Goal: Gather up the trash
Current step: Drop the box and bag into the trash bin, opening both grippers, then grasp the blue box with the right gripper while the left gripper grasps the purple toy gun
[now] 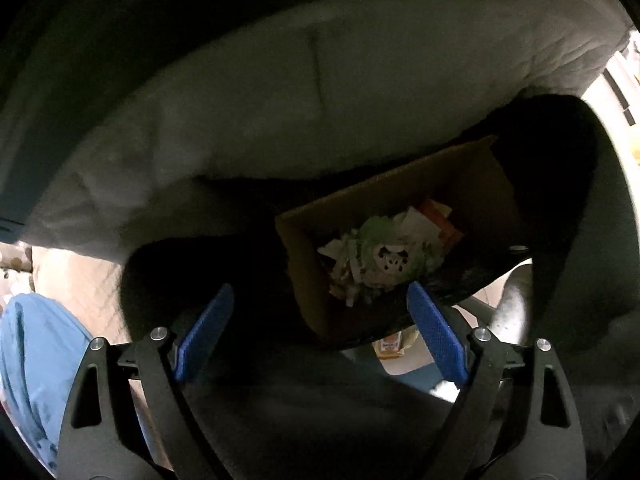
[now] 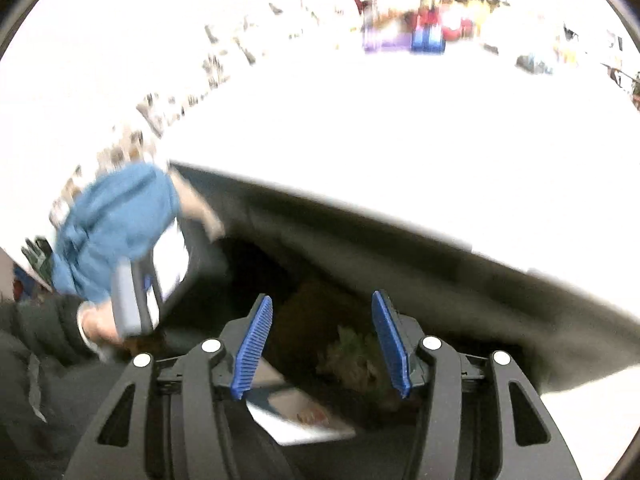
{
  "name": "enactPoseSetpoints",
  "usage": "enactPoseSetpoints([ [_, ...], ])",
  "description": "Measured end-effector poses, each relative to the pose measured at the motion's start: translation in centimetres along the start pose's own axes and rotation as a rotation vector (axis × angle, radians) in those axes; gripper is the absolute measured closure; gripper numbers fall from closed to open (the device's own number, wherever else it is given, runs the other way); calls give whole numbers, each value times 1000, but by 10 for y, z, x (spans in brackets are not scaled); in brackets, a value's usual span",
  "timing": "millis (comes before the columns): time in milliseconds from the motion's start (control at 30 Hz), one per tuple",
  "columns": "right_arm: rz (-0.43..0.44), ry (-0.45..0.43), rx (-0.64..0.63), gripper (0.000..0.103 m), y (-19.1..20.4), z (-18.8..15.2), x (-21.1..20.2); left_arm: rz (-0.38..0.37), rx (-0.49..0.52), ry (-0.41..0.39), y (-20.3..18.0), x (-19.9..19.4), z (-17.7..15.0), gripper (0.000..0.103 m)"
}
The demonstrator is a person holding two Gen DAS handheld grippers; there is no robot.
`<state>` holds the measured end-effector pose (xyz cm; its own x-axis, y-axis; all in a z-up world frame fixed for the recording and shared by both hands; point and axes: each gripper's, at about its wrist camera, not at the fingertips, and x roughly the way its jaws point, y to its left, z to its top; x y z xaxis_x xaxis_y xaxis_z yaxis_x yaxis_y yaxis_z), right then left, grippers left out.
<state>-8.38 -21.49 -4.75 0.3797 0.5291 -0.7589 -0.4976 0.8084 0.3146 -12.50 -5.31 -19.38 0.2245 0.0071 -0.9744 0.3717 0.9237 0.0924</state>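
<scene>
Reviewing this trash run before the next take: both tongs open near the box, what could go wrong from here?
1. The cardboard box sits tilted in deep shadow; its wrappers and paper scraps might spill.
2. The right wrist view is motion-blurred and overexposed, so aiming the right tongs is unreliable.
3. The left tongs are empty.

Quick count, nothing fancy. One cardboard box (image 1: 400, 196), open, tilted in the dark. One heap of crumpled paper scraps (image 1: 380, 260) inside it, too mashed together for a piece count. One orange wrapper bit (image 1: 444, 220) at the heap's edge. Two grippers: left gripper (image 1: 320, 336) and right gripper (image 2: 324, 344), two blue pads (image 1: 204, 332) on each, four total. One blue cloth bundle (image 2: 116, 220), blurred.
</scene>
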Motion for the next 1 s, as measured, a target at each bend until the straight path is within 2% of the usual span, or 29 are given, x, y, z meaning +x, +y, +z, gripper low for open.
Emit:
enactPoseSetpoints([
  [33,-23,-37,11,49,-8,24,-1,-13,-6,-13,5,-10,1,17],
  [100,-87,-93,44,35,-27,69,4,-52,-15,-51,11,-29,2,17],
  [233,-203,-142,127,33,-67,159,45,-71,-9,-139,21,-65,7,17],
  [267,-242,-139,142,33,-78,190,65,-68,-8,-161,22,-73,7,17],
  [367,-316,-92,153,33,-92,237,115,-67,-26,-219,34,-97,12,17],
  [433,-332,-48,142,34,-101,246,137,-66,-49,-259,45,-113,16,17],
  [467,-336,-6,128,42,-105,252,154,-64,-64,-281,52,-121,19,17],
  [533,-312,-30,135,60,-107,253,154,-65,-89,-325,63,-135,27,17],
  [567,-330,-9,126,64,-105,252,150,-68,-102,-347,68,-141,32,17],
  [667,-320,2,63,65,-97,225,127,-91,-143,-423,82,-155,60,12],
  [767,-267,-4,101,65,-101,193,102,-81,-181,-486,92,-152,110,12],
  [833,-256,-19,119,64,-105,167,87,-40,-199,-508,96,-143,158,12],
  [900,-253,-34,132,64,-112,145,73,-1,-253,-498,102,-130,213,12],
  [1000,-242,-46,151,64,-120,117,51,-64,-388,-440,117,-108,277,12],
])
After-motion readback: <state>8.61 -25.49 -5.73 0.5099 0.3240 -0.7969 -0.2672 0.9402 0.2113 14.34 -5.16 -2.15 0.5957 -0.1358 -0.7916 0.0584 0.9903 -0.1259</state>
